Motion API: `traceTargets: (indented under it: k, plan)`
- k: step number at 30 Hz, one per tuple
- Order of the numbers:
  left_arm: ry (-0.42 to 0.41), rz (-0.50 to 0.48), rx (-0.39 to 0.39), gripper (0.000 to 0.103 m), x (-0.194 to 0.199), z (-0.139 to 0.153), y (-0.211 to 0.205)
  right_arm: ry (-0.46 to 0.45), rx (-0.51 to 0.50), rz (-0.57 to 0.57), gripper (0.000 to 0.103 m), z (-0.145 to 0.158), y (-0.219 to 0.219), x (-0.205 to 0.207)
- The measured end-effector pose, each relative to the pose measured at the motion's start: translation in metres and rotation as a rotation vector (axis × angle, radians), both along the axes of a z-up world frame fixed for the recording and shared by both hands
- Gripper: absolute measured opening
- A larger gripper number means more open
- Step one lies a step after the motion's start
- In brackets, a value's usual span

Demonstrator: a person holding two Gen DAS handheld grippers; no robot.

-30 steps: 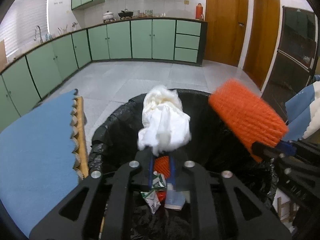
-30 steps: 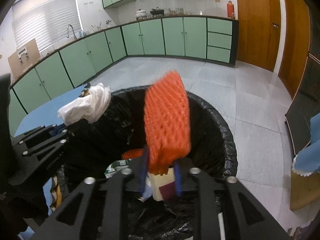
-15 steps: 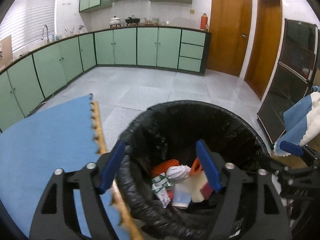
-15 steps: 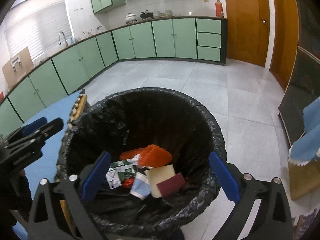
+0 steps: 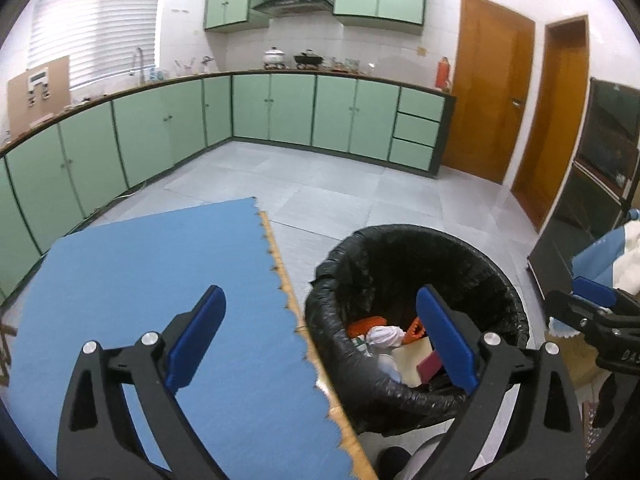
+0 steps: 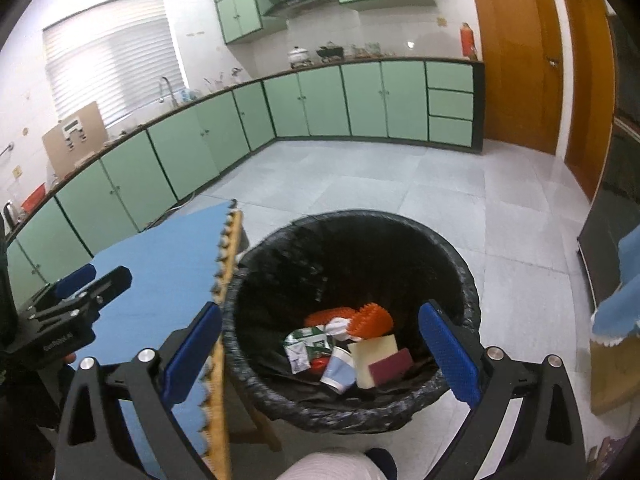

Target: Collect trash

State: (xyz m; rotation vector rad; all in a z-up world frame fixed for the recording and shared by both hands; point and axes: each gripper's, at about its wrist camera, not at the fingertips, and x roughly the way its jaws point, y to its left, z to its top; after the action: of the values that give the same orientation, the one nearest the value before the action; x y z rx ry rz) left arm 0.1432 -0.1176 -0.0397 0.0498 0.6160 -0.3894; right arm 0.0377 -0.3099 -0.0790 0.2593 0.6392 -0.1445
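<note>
A black-lined trash bin (image 6: 460, 280) stands on the floor beside a blue mat table (image 5: 140, 280). Inside lie the orange foam net (image 6: 370, 320), a white crumpled tissue (image 5: 384, 336), a paper cup (image 6: 339, 368), a green-white wrapper (image 6: 304, 346) and a yellow-and-maroon sponge (image 6: 380, 358). My left gripper (image 5: 320, 336) is open and empty, above the table edge and the bin's left rim. My right gripper (image 6: 320, 354) is open and empty above the bin. The bin also shows in the left wrist view (image 5: 400, 248).
Green cabinets (image 5: 160, 128) line the far walls. Two wooden doors (image 5: 492, 100) stand at the back right. A dark cabinet (image 5: 592, 184) and another blue-covered surface (image 6: 624, 304) are on the right. Grey tiled floor (image 6: 380, 188) lies beyond the bin.
Both grippers opened and dropped the tissue and the orange net into the bin. Both then pulled back and up, and the left one shifted left over the table.
</note>
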Motion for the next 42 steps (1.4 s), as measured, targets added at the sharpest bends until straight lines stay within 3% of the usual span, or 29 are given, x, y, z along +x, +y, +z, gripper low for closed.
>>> traceTargets:
  k: [10, 18, 42]
  plan:
    - [-0.041, 0.049, 0.009, 0.097, -0.035, 0.034, 0.031, -0.079, -0.036, 0.056, 0.097, 0.047, 0.033, -0.022]
    - [-0.060, 0.053, -0.007, 0.097, -0.051, 0.056, 0.040, -0.089, -0.085, 0.091, 0.097, 0.064, 0.051, -0.028]
    - [-0.077, 0.060, 0.003, 0.097, -0.057, 0.064, 0.045, -0.079, -0.088, 0.102, 0.097, 0.061, 0.057, -0.024]
